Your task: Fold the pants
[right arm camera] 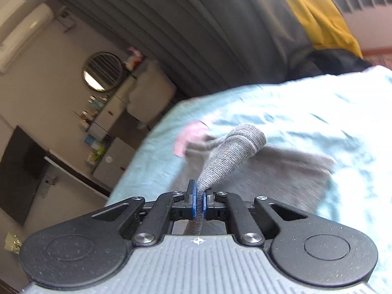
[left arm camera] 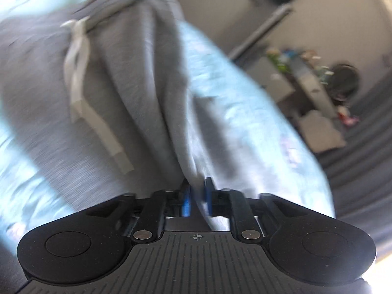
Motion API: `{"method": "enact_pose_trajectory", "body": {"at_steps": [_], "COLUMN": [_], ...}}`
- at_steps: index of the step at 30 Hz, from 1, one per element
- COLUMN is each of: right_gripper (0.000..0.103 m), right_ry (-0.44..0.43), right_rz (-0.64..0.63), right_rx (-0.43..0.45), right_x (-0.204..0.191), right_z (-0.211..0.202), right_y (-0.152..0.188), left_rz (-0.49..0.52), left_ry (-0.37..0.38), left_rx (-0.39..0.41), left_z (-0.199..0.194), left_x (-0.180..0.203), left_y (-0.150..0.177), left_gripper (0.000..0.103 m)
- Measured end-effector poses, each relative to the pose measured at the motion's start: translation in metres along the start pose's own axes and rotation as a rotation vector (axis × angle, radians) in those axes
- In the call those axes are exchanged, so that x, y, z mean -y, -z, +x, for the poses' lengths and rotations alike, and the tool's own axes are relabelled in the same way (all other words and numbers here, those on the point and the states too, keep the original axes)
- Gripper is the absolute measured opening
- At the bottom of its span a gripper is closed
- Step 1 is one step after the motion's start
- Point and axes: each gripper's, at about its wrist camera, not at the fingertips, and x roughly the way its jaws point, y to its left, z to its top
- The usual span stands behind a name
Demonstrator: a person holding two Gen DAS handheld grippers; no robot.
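Observation:
The grey sweatpants (left arm camera: pixel 117 93) lie on a light blue bedspread (left arm camera: pixel 240 122), waistband up top with a white drawstring (left arm camera: pixel 78 73). My left gripper (left arm camera: pixel 197 196) is shut on a fold of the grey fabric at the pants' edge. In the right wrist view my right gripper (right arm camera: pixel 200 202) is shut on the ribbed grey cuff (right arm camera: pixel 230 152) of a pant leg, lifted above the bedspread (right arm camera: pixel 306 112); the rest of the leg (right arm camera: pixel 281 171) trails on the bed.
Beyond the bed edge stand a dresser with small items (left arm camera: pixel 301 73), a round mirror (right arm camera: pixel 103 71), a dark screen (right arm camera: pixel 19 171) and grey curtains (right arm camera: pixel 196 24). A yellow cloth (right arm camera: pixel 316 14) lies at the far side.

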Motion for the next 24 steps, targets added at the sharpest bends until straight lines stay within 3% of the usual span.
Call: {"method": "enact_pose_trajectory", "body": {"at_steps": [1, 3, 4, 5, 8, 10, 12, 15, 18, 20, 21, 22, 23, 24], "right_gripper": [0.006, 0.009, 0.009, 0.009, 0.011, 0.012, 0.021, 0.024, 0.024, 0.024, 0.022, 0.018, 0.006, 0.006], "right_ry": [0.013, 0.034, 0.035, 0.03, 0.028, 0.028, 0.028, 0.021, 0.029, 0.035, 0.041, 0.045, 0.048, 0.058], "right_rz": [0.009, 0.022, 0.028, 0.039, 0.062, 0.067, 0.079, 0.09, 0.075, 0.058, 0.041, 0.017, -0.011, -0.051], "right_rx": [-0.017, -0.05, -0.057, -0.062, -0.086, -0.092, -0.098, -0.11, -0.112, -0.11, -0.112, -0.111, -0.105, -0.089], "right_x": [0.007, 0.016, 0.019, 0.021, 0.025, 0.025, 0.026, 0.024, 0.02, 0.018, 0.016, 0.013, 0.009, 0.002], "right_z": [0.003, 0.009, 0.01, 0.012, 0.017, 0.02, 0.024, 0.029, 0.036, 0.04, 0.042, 0.042, 0.042, 0.041], "right_y": [0.003, 0.009, 0.011, 0.014, 0.015, 0.016, 0.015, 0.012, 0.006, 0.002, 0.0, -0.003, -0.005, -0.008], "left_rz": [-0.01, 0.023, 0.065, 0.111, 0.25, 0.302, 0.31, 0.302, 0.317, 0.324, 0.32, 0.312, 0.303, 0.284], "left_ry": [-0.034, -0.084, -0.105, -0.13, -0.21, -0.249, -0.297, -0.363, -0.394, -0.423, -0.431, -0.419, -0.396, -0.369], "left_rx": [0.024, 0.081, 0.114, 0.156, 0.198, 0.158, 0.105, 0.053, 0.013, -0.017, -0.027, -0.025, -0.016, -0.004], "left_z": [-0.003, -0.01, -0.011, -0.012, 0.001, 0.022, 0.046, 0.074, 0.09, 0.098, 0.098, 0.096, 0.091, 0.083], "left_x": [-0.003, 0.002, 0.008, 0.015, 0.038, 0.053, 0.055, 0.054, 0.046, 0.038, 0.034, 0.029, 0.026, 0.021], "left_y": [-0.005, -0.023, -0.034, -0.044, -0.079, -0.096, -0.108, -0.112, -0.115, -0.119, -0.12, -0.122, -0.125, -0.127], "left_gripper": [0.027, 0.054, 0.076, 0.089, 0.096, 0.096, 0.096, 0.091, 0.08, 0.053, 0.047, 0.033, 0.014, 0.013]}}
